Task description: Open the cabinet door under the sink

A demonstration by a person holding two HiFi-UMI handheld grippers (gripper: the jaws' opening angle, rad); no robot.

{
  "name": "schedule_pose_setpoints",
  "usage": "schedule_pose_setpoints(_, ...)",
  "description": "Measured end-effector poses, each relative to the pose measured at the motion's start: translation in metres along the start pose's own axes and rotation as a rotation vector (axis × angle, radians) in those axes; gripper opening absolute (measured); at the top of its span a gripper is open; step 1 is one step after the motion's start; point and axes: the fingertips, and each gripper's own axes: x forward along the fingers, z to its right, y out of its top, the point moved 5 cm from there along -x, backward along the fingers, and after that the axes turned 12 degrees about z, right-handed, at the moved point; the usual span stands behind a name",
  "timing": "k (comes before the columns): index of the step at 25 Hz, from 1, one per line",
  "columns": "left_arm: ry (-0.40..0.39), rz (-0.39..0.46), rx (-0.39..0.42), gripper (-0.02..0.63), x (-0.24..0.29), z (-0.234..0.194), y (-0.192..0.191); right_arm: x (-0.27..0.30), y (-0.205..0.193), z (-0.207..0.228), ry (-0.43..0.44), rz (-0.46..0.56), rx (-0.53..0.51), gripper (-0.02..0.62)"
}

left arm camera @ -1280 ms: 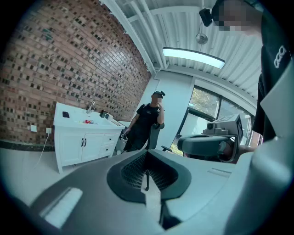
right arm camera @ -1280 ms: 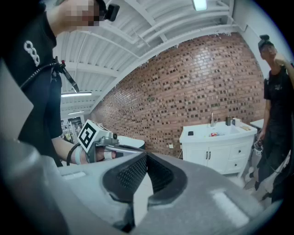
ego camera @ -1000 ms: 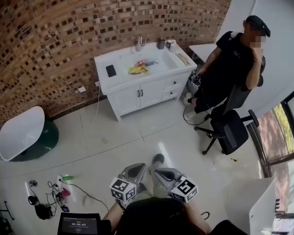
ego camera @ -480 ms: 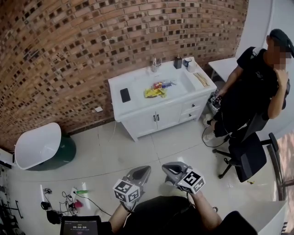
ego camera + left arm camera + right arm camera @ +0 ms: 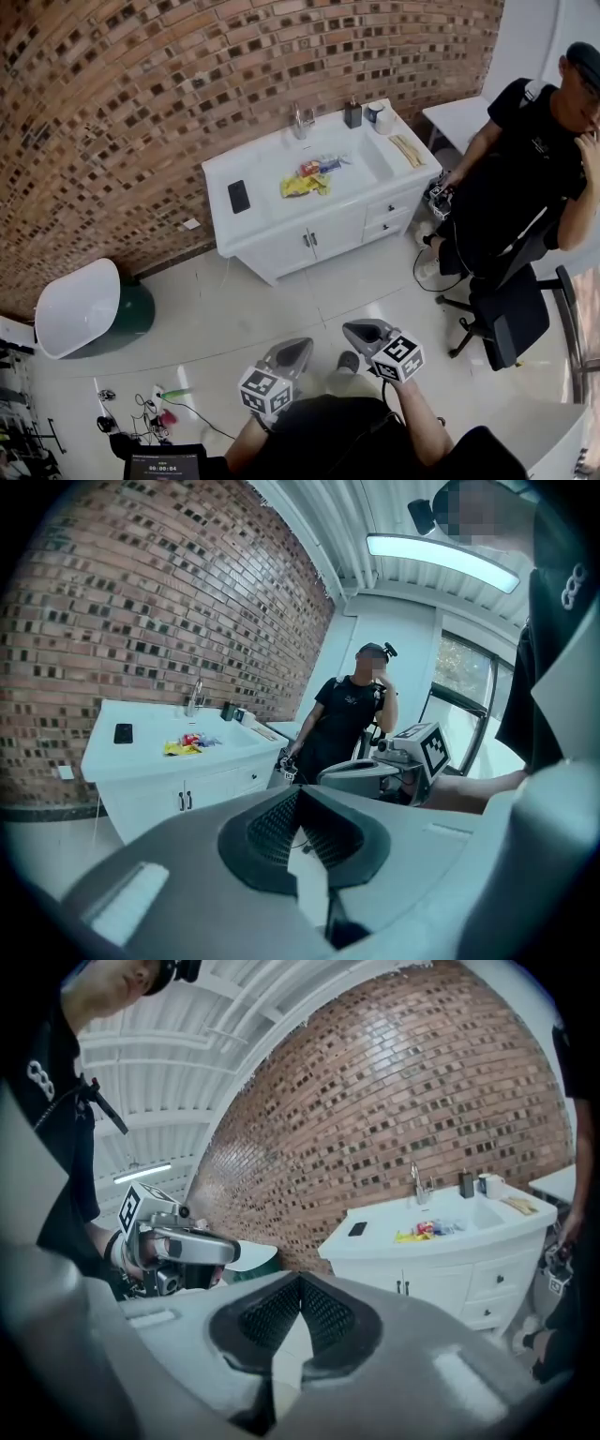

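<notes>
The white sink cabinet (image 5: pixel 281 178) stands against the brick wall, far ahead of me across the tiled floor. Its two doors (image 5: pixel 305 242) under the basin are closed, with dark handles side by side; they also show in the left gripper view (image 5: pixel 185 800) and the right gripper view (image 5: pixel 405 1286). My left gripper (image 5: pixel 292 353) and right gripper (image 5: pixel 364 331) are held low near my body, well short of the cabinet. Both point toward it. Each gripper's jaws meet at the tip with nothing between them (image 5: pixel 298 794) (image 5: pixel 300 1279).
A person (image 5: pixel 511 178) stands right of the cabinet beside a black office chair (image 5: pixel 506 319). Drawers (image 5: pixel 389 216) fill the cabinet's right side. A phone (image 5: pixel 239 196), yellow packet (image 5: pixel 300 185) and bottles lie on top. A white tub (image 5: pixel 75 305) and floor cables (image 5: pixel 141 412) lie left.
I have stepped closer to the cabinet, and both grippers have travelled forward with me. Their jaws stay shut and empty.
</notes>
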Motion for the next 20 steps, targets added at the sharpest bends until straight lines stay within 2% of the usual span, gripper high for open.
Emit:
schedule_pose_setpoints(8, -0.028, -0.056, -0.005, 0.015, 0.047, -0.036, -0.012, 0.030, -0.025, 0.047, -0.069, -0.050, 0.012, -0.009)
schedule_pose_setpoints(14, -0.081, -0.092, -0.017, 0.016, 0.067, -0.071, -0.017, 0.077, -0.039, 0.078, -0.135, -0.044, -0.015, 0.026)
schedule_pose_setpoints(20, -0.065, -0.087, -0.024, 0.015, 0.083, -0.124, -0.019, 0.141, -0.070, 0.132, -0.223, -0.031, -0.075, 0.032)
